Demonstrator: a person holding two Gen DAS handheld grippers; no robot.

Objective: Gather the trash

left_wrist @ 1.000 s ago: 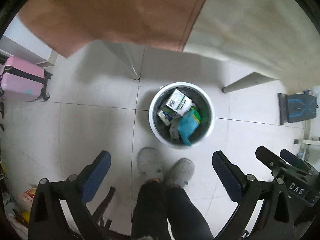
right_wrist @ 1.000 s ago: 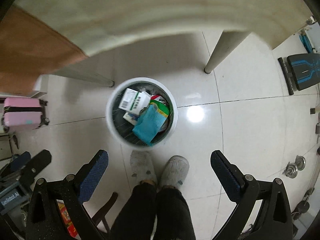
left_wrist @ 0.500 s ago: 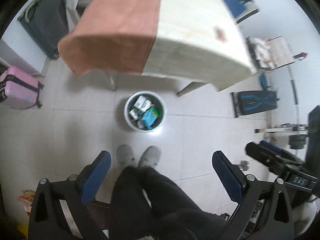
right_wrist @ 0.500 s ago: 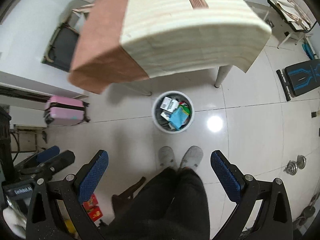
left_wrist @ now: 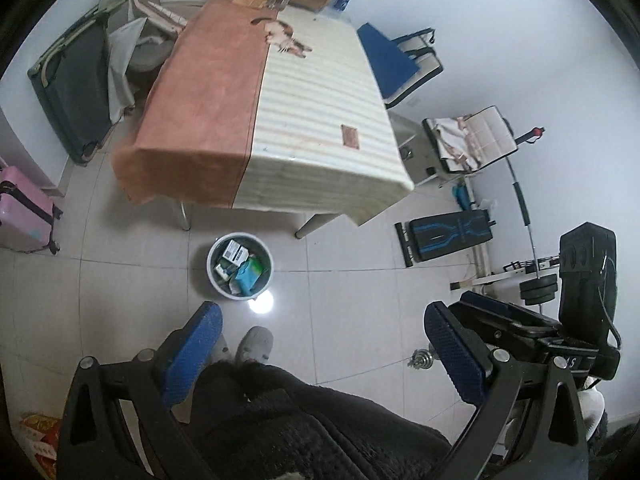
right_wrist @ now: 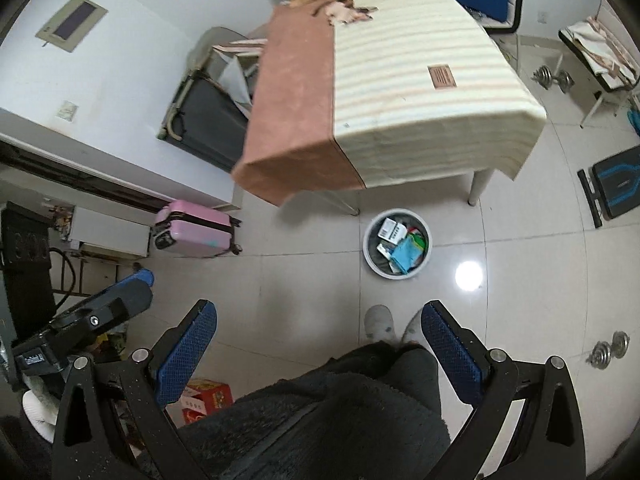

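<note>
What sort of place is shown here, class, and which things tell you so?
Probably a spare room at home, used for dining and exercise: a cloth-covered table, a weight bench, a pink suitcase and a full waste bin.

- Right gripper (left_wrist: 568, 362): a white tag on its body, seen in the left wrist view, ends in the character "S"; the rest is cut off.
- Left gripper (right_wrist: 38, 360): a white tag on its body, seen in the right wrist view, carries small print too blurred to read.
- White carton (right_wrist: 391, 230) in the trash bin (right_wrist: 370, 258): dark barcode-like print, not legible.
- Brown patch (right_wrist: 442, 77) on the striped tablecloth (right_wrist: 420, 120): lines of print, unreadable.
</note>
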